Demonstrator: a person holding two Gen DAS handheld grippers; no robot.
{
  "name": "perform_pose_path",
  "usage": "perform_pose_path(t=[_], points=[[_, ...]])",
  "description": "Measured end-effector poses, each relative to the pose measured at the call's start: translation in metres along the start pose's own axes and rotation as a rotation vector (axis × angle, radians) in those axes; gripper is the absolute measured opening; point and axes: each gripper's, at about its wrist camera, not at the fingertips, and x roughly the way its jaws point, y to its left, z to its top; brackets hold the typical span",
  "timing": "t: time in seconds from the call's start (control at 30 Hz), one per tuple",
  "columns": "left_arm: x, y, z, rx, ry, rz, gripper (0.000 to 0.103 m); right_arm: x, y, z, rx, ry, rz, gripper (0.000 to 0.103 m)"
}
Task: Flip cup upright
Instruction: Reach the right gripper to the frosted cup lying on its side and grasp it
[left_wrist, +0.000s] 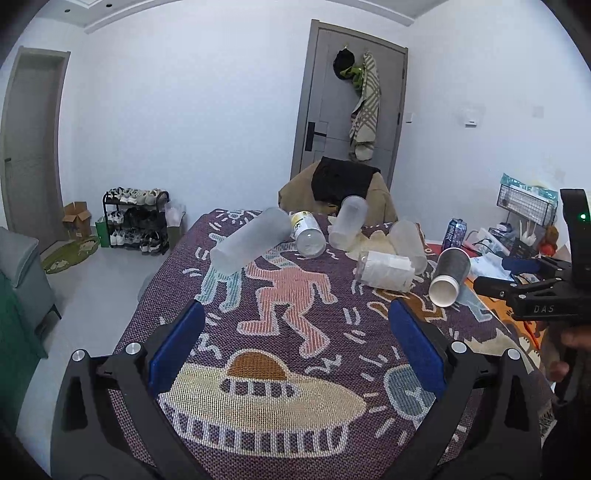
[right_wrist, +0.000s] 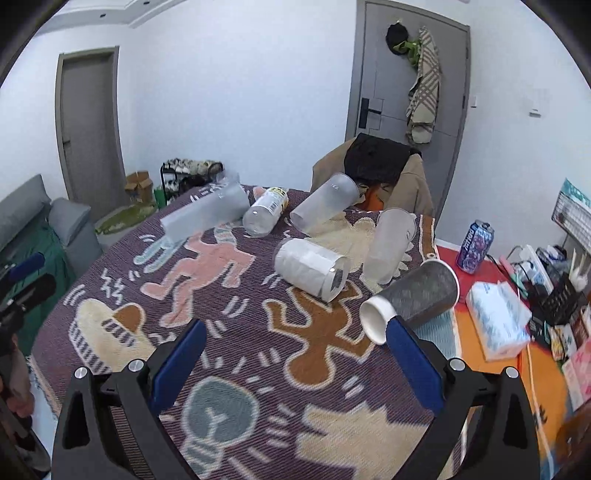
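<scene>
Several cups lie on their sides on the patterned cloth (left_wrist: 295, 350) (right_wrist: 258, 369). A grey paper cup (left_wrist: 448, 275) (right_wrist: 413, 299) with a white base lies at the right. A white-wrapped cup (left_wrist: 386, 269) (right_wrist: 314, 267) lies beside it. Frosted cups (left_wrist: 251, 240) (right_wrist: 207, 214) and a clear labelled bottle (left_wrist: 308, 232) (right_wrist: 266, 210) lie farther back. My left gripper (left_wrist: 295, 317) is open and empty above the cloth. My right gripper (right_wrist: 293, 334) is open and empty, its right pad (right_wrist: 413, 369) just in front of the grey cup's base. The right gripper's body also shows in the left wrist view (left_wrist: 546, 295).
A chair draped with clothes (left_wrist: 343, 184) (right_wrist: 376, 162) stands behind the table. At the right are a tissue pack (right_wrist: 498, 317), a can (right_wrist: 474, 242), a wire basket (left_wrist: 528, 201) and clutter. A shoe rack (left_wrist: 136, 221) and sofa (right_wrist: 37, 229) stand at the left.
</scene>
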Motion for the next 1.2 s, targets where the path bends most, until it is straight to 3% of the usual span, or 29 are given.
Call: perform_pose_path(t=[0.77, 1.07, 1.2], points=[[0.072, 0.039, 0.002, -0.037, 0.114, 0.054, 0.099, 0.161, -0.001, 0.056, -0.404, 0.254, 0.040, 0.091], [0.094, 0.062, -0.003, -0.060, 0.159, 0.093, 0.099, 0.224, 0.003, 0.063, -0.483, 0.349, 0.046, 0.095], [0.103, 0.073, -0.005, -0.081, 0.174, 0.099, 0.099, 0.248, 0.007, 0.068, -0.489, 0.401, 0.086, 0.095]])
